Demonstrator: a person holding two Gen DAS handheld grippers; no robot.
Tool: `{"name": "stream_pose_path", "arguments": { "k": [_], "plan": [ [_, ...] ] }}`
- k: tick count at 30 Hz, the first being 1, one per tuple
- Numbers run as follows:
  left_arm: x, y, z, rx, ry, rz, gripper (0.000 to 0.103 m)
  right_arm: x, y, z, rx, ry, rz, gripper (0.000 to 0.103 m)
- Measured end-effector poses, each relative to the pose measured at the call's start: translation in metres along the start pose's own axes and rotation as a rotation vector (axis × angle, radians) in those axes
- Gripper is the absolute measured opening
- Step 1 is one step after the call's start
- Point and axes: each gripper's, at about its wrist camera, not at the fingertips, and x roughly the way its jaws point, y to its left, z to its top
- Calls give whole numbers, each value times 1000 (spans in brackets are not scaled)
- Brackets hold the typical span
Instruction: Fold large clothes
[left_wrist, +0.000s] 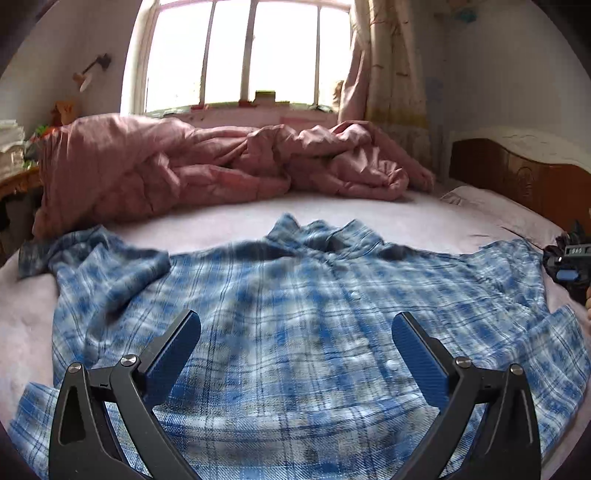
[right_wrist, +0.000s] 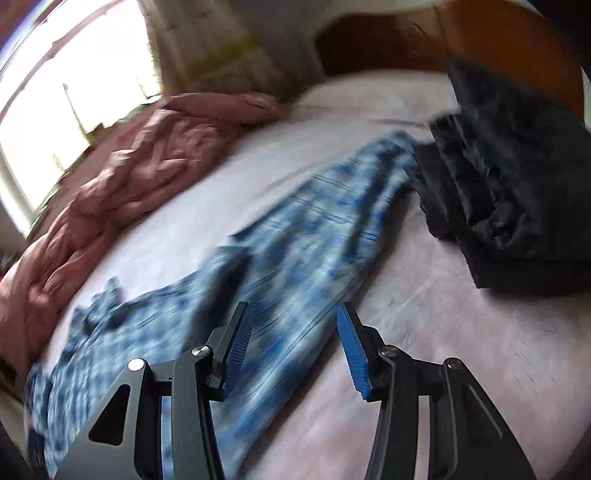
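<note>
While both grippers hung spread and empty, the plaid shirt (left_wrist: 295, 314) lay flat on the bed (left_wrist: 369, 210).
Its right sleeve (right_wrist: 314, 221) ran lengthwise ahead from the right gripper (right_wrist: 293, 314), nearer than the left gripper (left_wrist: 295, 323) over the chest.

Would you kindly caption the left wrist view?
Open left gripper above a plaid shirt spread on the bed.

My left hand-held gripper (left_wrist: 295, 328) and right hand-held gripper (right_wrist: 293, 321) share black angular arms, round silver screws and ribbed blue finger pads (left_wrist: 419, 356).
</note>
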Motion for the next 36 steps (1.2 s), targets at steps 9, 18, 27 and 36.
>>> {"name": "stream_pose_path", "arguments": {
  "k": [9, 18, 27, 36],
  "plan": [
    [5, -12, -7, 47, 14, 28, 103, 61, -34, 11, 120, 26, 12, 50],
    [2, -8, -7, 32, 0, 12, 103, 28, 3, 14, -45, -88, 133, 4],
    [0, -11, -7, 43, -8, 15, 103, -9, 116, -46, -384, 58, 377, 4],
    [-1, -11, -6, 41, -10, 17, 103, -8, 127, -76, -412, 129, 377, 11]
  ]
}}
